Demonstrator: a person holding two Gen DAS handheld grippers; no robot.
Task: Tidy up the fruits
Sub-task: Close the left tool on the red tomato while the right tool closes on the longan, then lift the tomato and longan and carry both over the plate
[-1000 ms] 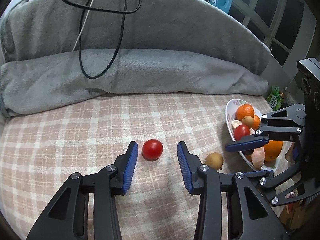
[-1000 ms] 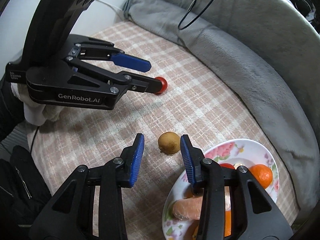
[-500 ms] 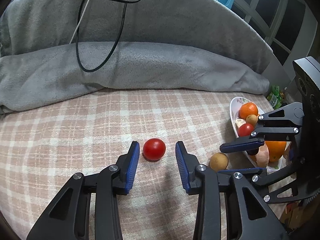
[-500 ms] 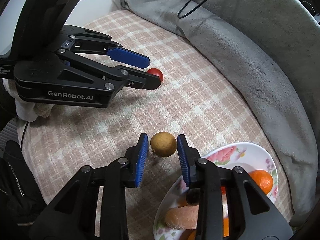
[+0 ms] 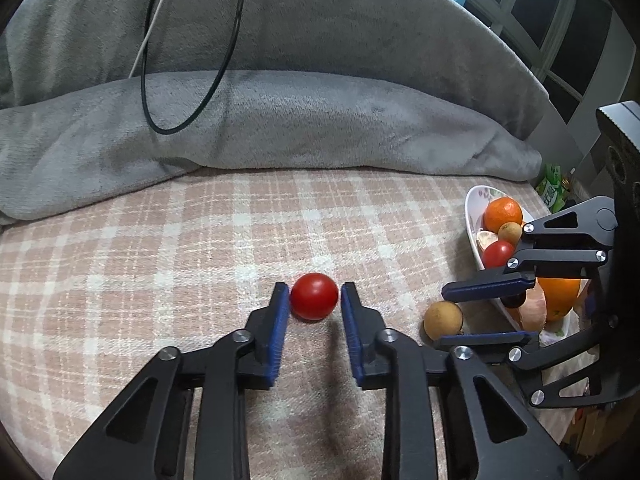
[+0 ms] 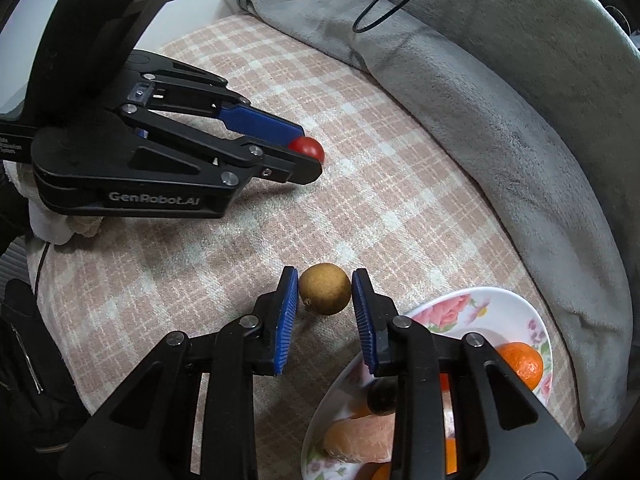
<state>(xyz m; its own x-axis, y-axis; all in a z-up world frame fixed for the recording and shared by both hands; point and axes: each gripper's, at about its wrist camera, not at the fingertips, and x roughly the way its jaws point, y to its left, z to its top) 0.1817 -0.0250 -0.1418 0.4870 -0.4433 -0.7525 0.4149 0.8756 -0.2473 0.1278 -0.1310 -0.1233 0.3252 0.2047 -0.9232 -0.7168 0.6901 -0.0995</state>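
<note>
A red cherry tomato (image 5: 314, 300) lies on the pink plaid sheet (image 5: 160, 272). My left gripper (image 5: 314, 294) is shut on it, both blue pads against its sides; the right wrist view shows the same grip (image 6: 310, 152). To the right sits a small round brown fruit (image 6: 325, 294), also seen in the left wrist view (image 5: 443, 320). My right gripper (image 6: 325, 280) has its jaws closing on this fruit, with the pads touching both sides. A white flowered plate (image 6: 520, 304) beside it holds oranges, a red tomato, another brown fruit and peeled pieces.
A thick grey blanket (image 5: 320, 128) is rolled along the far side of the sheet, with a black cable (image 5: 180, 100) looped over it. The plate (image 5: 472, 200) stands near the right edge. A dark sleeve (image 6: 24, 360) and a white-gloved hand (image 6: 52, 220) are at the left.
Both grippers narrowed. The left pads came in from wide of the tomato onto its sides. The right pads closed in around the brown fruit.
</note>
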